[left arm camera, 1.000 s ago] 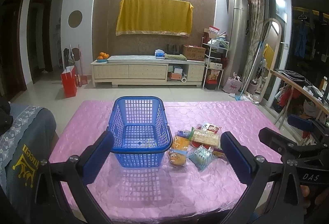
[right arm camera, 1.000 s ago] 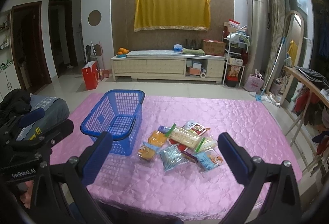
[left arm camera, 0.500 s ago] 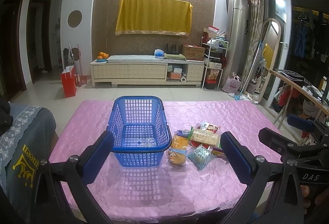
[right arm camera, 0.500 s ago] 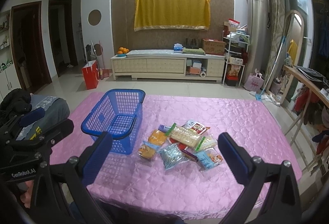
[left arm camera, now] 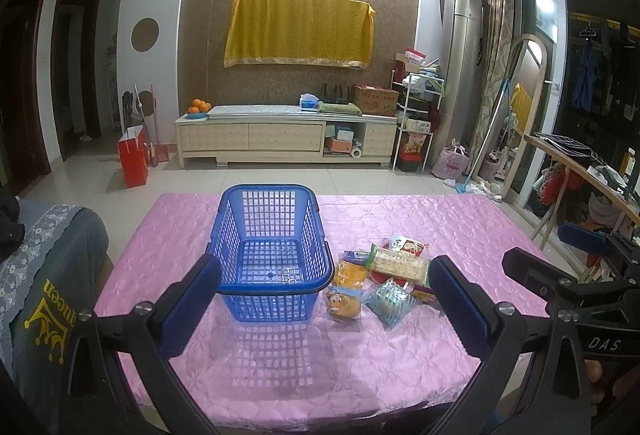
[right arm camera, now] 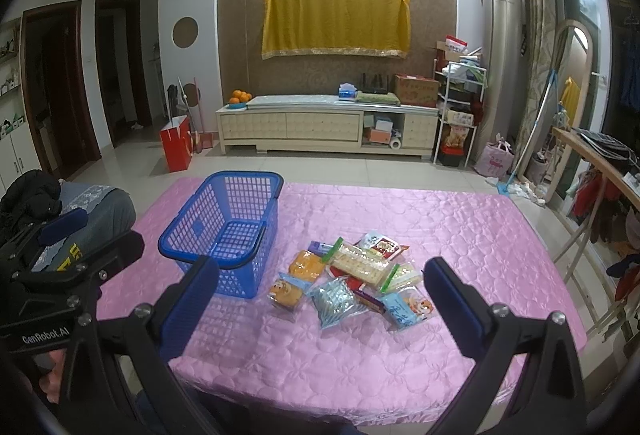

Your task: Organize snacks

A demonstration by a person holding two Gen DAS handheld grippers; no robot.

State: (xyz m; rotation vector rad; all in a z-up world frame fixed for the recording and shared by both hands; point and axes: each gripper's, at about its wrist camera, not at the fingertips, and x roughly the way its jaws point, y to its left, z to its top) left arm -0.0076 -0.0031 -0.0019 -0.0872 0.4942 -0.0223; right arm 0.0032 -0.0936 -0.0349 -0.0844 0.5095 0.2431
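An empty blue plastic basket (left arm camera: 272,255) (right arm camera: 224,231) stands on the pink tablecloth (left arm camera: 360,355) (right arm camera: 460,235). Right of it lies a pile of snack packets: an orange packet (right arm camera: 306,265), a bear cake packet (left arm camera: 343,306) (right arm camera: 285,293), a clear blue-striped packet (left arm camera: 390,301) (right arm camera: 335,301), a long cracker pack (left arm camera: 398,265) (right arm camera: 362,265) and a light blue packet (right arm camera: 406,309). My left gripper (left arm camera: 326,299) is open and empty, above the table's near edge in front of the basket. My right gripper (right arm camera: 320,303) is open and empty, in front of the snack pile.
A grey cushion with yellow print (left arm camera: 44,295) sits at the table's left edge. A folding wooden rack (right arm camera: 592,195) stands to the right. A TV cabinet (left arm camera: 286,139) stands across the tiled floor behind.
Both grippers have drifted slightly toward the table; the basket and snacks have not moved.
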